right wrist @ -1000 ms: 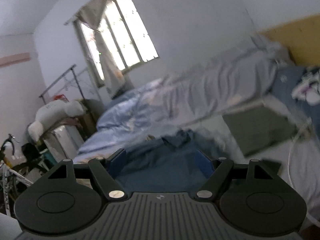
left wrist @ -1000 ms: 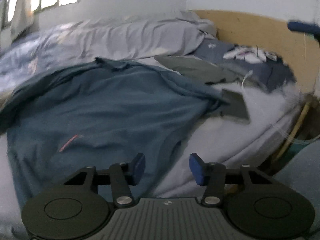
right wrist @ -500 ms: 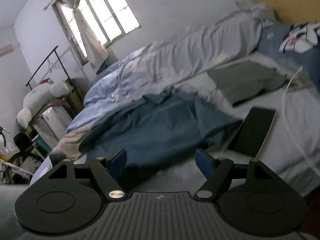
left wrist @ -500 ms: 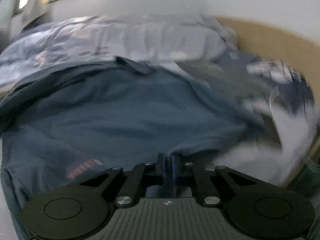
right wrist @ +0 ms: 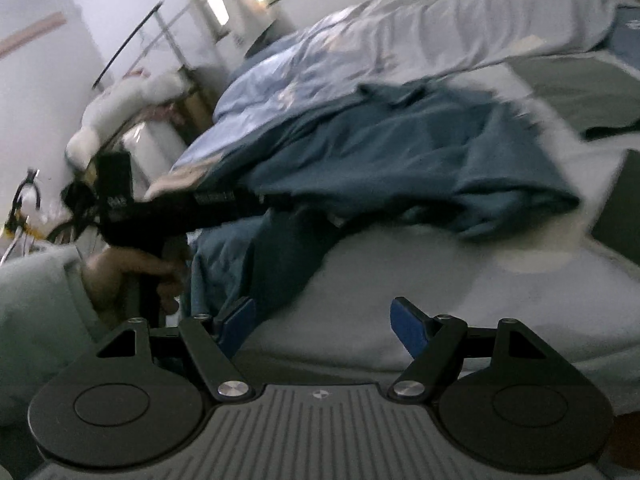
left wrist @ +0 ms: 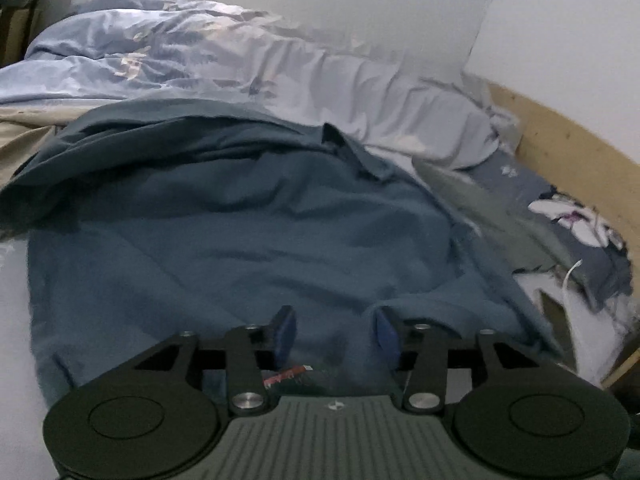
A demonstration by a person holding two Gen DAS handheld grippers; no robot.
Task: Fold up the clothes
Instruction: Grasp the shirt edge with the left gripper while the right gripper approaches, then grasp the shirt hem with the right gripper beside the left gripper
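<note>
Shirt: the blue shirt lay spread on the bed, collar toward the pale duvet, with its near hem bunched and one side doubled over itself.
Left gripper: your left gripper hung low over the near hem, jaws apart — they had just been opening — with cloth below them but nothing pinched between the pads.
Right gripper: your right gripper stood wide apart over bare sheet, just beside a hanging fold of the shirt; it held nothing.
Risk, missed layer: with the hem rumpled, you could have closed the left gripper on one layer only (or on the sheet beneath), and the fold would have dragged crooked.
Risk, uneven lift: the right gripper sat off the cloth, so a lift begun by the left alone would have twisted the shirt — the doubled side would have stayed buried.
Risk, clutter: the dark flat object and the grey garment lay near the shirt's far edge; a wide sweep could have caught either one.
Risk, blur: the right wrist view was smeared, so judging the hem edge from it would have been unreliable.
</note>
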